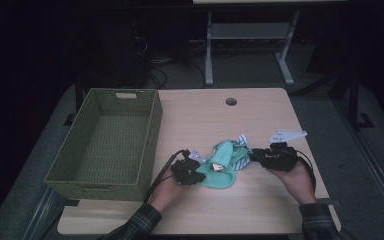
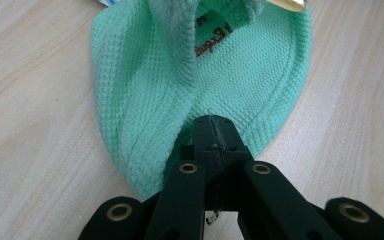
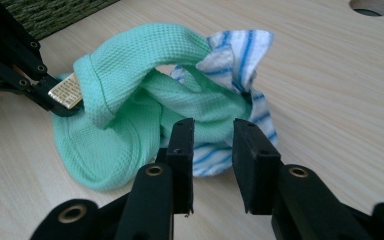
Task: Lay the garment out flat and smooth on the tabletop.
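A mint-green waffle-knit garment (image 1: pixel 222 170) with a blue-striped white part (image 1: pixel 239 142) lies crumpled on the wooden table (image 1: pixel 260 200). My left gripper (image 1: pixel 200 175) is shut on the green fabric's edge (image 2: pixel 200 85), its jaws pinched together with fabric between them (image 2: pixel 213 135). In the right gripper view the same gripper (image 3: pixel 60 102) shows at the left, beside a gold label (image 3: pixel 66 92). My right gripper (image 1: pixel 252 156) hovers at the garment's right end. Its jaws (image 3: pixel 212 145) stand apart, with green and striped cloth (image 3: pixel 235 55) just beyond the gap and no pad pressing on it.
A green woven basket (image 1: pixel 152 135) stands at the table's left, close to my left hand; its corner shows in the right gripper view (image 3: pixel 55 10). A round cable hole (image 1: pixel 231 101) sits near the far edge. Bare tabletop lies in front of and to the right of the garment.
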A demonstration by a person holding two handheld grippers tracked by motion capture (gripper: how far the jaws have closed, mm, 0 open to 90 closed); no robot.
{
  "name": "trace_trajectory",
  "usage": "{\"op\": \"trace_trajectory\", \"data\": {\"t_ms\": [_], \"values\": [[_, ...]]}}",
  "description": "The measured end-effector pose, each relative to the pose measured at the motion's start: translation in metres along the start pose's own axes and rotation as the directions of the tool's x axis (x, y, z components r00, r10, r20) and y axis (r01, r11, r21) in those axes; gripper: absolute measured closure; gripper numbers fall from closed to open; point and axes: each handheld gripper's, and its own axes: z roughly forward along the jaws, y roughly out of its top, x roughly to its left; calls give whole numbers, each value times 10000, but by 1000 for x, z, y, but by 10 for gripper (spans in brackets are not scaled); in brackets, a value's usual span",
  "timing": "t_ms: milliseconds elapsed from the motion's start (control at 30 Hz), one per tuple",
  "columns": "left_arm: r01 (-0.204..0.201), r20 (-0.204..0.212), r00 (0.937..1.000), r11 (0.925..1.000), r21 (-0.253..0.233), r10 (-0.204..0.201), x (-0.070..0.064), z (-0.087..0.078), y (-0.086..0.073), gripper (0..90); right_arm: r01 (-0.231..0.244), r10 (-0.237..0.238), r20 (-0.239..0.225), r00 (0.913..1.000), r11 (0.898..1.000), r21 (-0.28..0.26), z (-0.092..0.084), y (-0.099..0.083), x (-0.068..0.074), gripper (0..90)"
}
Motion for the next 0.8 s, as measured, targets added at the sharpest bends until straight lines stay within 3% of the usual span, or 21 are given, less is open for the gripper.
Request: {"op": "trace_trajectory", "data": {"t_ms": [200, 400, 600, 800], "values": [[-29, -7, 10000, 10000, 0, 29, 1, 0, 0, 896, 55, -53, -121, 9999, 9999, 144, 17, 9, -1, 711], [-19, 35, 10000, 10000, 26, 19, 1, 0, 0, 896, 6, -10, 132, 9999, 9994, 334, 32, 15, -4, 703], [-18, 91, 10000, 10000, 70, 17, 2, 0, 0, 896, -61, 45, 330, 9994, 9988, 493, 40, 11, -13, 680], [7, 123, 9999, 9999, 145, -8, 2, -1, 1, 897, -386, 347, 389, 9986, 9937, 1050, 53, 2, -20, 670]]}}
